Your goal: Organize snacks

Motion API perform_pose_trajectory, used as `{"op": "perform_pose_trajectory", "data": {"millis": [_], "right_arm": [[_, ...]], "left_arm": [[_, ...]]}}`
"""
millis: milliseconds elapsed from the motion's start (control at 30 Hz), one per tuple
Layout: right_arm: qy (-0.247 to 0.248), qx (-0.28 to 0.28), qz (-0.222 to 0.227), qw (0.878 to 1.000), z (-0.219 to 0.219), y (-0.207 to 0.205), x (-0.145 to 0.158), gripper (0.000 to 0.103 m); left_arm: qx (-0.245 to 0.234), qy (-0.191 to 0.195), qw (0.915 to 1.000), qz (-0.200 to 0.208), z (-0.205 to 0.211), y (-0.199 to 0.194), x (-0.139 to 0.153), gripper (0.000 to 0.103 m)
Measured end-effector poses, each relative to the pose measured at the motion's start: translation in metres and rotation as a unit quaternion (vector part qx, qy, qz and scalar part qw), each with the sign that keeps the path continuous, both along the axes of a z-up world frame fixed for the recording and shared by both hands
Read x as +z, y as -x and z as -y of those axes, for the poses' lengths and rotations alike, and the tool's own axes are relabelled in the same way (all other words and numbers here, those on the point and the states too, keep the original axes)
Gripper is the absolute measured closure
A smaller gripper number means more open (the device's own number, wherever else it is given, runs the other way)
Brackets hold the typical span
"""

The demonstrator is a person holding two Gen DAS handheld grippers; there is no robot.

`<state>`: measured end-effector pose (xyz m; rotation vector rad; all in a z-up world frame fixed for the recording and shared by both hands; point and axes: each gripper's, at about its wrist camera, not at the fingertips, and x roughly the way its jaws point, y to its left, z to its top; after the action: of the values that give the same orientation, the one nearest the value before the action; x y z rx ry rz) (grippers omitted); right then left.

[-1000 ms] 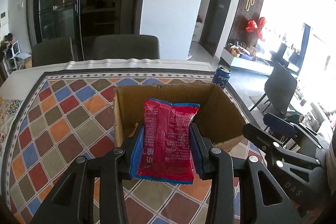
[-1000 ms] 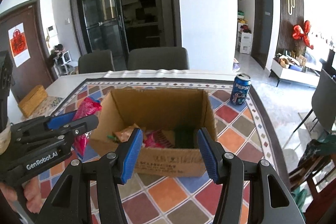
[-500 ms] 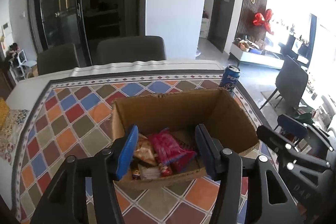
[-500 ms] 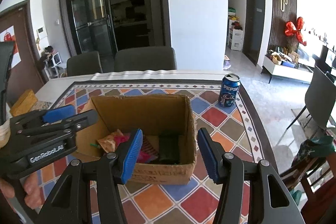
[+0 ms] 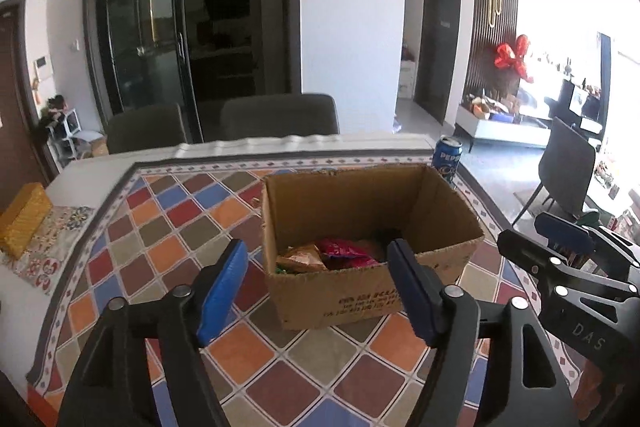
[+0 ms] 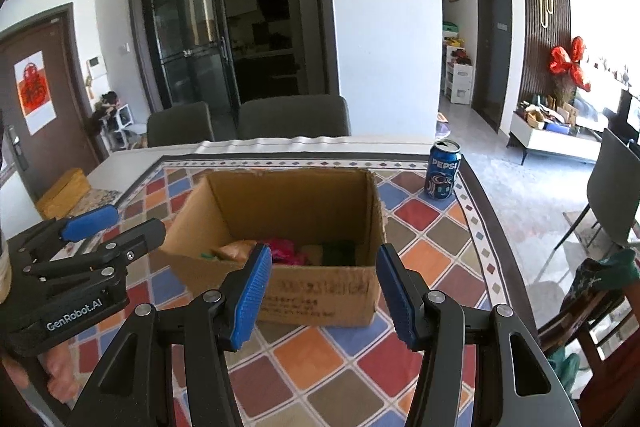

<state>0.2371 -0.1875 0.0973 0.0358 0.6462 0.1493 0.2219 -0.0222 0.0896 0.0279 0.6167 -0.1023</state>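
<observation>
An open cardboard box [image 5: 340,299] [image 6: 320,299] stands on the chequered tablecloth [image 5: 168,239]. Inside lie several snack packets: a red one [image 5: 344,249] [image 6: 284,251], an orange-brown one [image 5: 298,259] [image 6: 236,249] and a dark green one [image 6: 340,253]. My left gripper [image 5: 316,287] is open and empty, held in front of the box's near wall. My right gripper [image 6: 324,291] is open and empty, also in front of the box. Each gripper shows at the edge of the other's view.
A blue Pepsi can [image 6: 442,171] [image 5: 446,159] stands behind the box at the table's far right. A yellow box [image 5: 22,219] lies at the table's left edge. Two grey chairs [image 6: 292,117] stand behind the table; another chair [image 5: 564,167] is on the right.
My left gripper let go of the red snack packet, which now lies in the box. Both grippers have drawn back from the box.
</observation>
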Motion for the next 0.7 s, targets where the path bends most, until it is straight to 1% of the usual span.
{"op": "perform_pose_trajectory", "data": {"millis": [33, 100, 167, 267, 500, 600, 700], "right_arm": [[0.0, 0.002, 0.002, 1.0, 0.0, 0.005, 0.002, 0.042], [-0.002, 0.002, 0.011, 1.0, -0.001, 0.015, 0.005, 0.037], [0.001, 0.001, 0.022, 1.0, -0.002, 0.026, 0.009, 0.036], [-0.001, -0.001, 0.033, 0.999, 0.0, 0.04, 0.013, 0.035], [0.004, -0.005, 0.052, 0.999, 0.001, 0.075, 0.015, 0.027], [0.003, -0.001, 0.056, 0.998, 0.002, 0.087, 0.015, 0.027], [0.003, 0.001, 0.056, 0.998, 0.002, 0.097, 0.015, 0.027]], "left_arm": [[0.002, 0.002, 1.0, 0.005, -0.002, 0.006, 0.002, 0.025], [0.006, 0.0, 0.9998, 0.017, -0.003, 0.018, 0.005, 0.022], [0.016, -0.009, 0.9993, 0.031, -0.003, 0.031, 0.007, 0.02], [0.024, -0.016, 0.9983, 0.05, -0.003, 0.048, 0.011, 0.012], [0.033, -0.015, 0.9971, 0.068, -0.006, 0.086, 0.013, 0.003], [0.042, -0.018, 0.9959, 0.078, -0.007, 0.1, 0.014, 0.001], [0.043, -0.029, 0.9951, 0.084, -0.005, 0.111, 0.014, 0.0]]}}
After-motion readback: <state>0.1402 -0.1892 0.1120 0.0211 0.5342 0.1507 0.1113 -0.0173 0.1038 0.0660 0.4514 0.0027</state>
